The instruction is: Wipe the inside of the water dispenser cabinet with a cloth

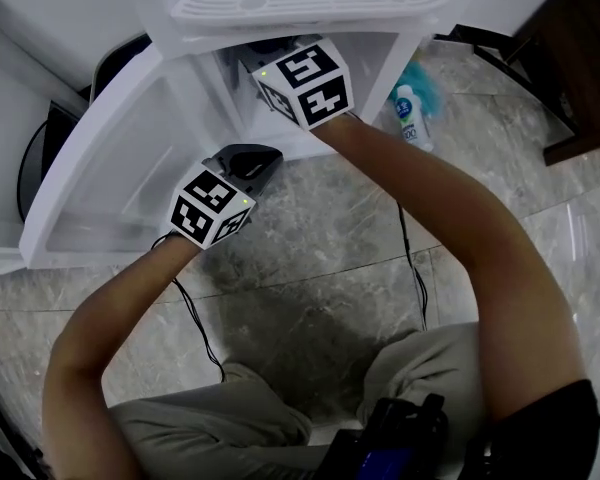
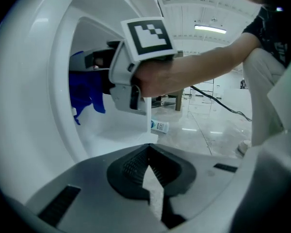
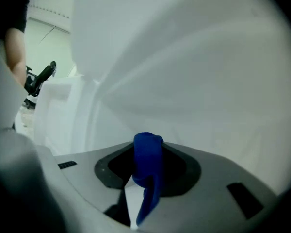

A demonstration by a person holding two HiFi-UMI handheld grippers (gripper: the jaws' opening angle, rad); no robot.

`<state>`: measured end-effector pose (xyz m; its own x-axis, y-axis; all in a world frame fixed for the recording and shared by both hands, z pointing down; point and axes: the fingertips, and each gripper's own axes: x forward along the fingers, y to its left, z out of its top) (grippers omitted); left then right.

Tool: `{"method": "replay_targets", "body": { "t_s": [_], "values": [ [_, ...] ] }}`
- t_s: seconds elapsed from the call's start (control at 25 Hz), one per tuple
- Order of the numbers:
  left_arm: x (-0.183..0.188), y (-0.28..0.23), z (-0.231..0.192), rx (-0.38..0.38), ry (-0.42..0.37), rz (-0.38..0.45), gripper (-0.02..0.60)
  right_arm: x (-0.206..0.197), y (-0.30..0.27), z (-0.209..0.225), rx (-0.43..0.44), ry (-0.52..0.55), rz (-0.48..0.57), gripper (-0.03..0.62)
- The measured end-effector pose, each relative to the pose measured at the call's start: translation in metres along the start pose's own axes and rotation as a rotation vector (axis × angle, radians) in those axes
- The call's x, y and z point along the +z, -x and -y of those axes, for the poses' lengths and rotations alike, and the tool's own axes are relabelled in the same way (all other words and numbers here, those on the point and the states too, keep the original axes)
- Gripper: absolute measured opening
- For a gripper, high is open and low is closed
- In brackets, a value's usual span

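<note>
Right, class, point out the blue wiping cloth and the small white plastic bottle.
blue wiping cloth (image 3: pixel 148 152): right gripper view, on its bunched upper fold.
small white plastic bottle (image 1: pixel 410 116): head view, on its printed label.

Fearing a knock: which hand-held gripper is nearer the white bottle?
Right hand-held gripper: inside the cabinet, just left of the bottle. Left hand-held gripper: farther left, outside.

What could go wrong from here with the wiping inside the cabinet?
The right tongs pinch only a narrow fold of the blue cloth; rubbing the cabinet wall might pull it free. The left tongs are shut on nothing, so the open door seems unheld and may swing onto the arm.
</note>
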<state>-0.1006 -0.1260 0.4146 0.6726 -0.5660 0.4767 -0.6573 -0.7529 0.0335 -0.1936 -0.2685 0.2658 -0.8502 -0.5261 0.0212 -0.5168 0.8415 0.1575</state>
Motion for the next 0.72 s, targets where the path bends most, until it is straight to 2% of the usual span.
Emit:
{"method": "replay_targets", "body": {
  "t_s": [0.2, 0.4, 0.72],
  "values": [
    [0.004, -0.003, -0.006, 0.033, -0.039, -0.019, 0.006, -0.033, 0.041, -0.016, 0.095, 0.032, -0.134, 0.113],
    [0.004, -0.013, -0.014, 0.059, -0.146, -0.071, 0.006, -0.057, 0.089, -0.009, 0.127, 0.038, -0.235, 0.114],
    [0.017, -0.029, -0.020, 0.088, -0.223, -0.101, 0.006, -0.095, 0.154, -0.011, 0.223, 0.102, -0.383, 0.114]
  ]
}}
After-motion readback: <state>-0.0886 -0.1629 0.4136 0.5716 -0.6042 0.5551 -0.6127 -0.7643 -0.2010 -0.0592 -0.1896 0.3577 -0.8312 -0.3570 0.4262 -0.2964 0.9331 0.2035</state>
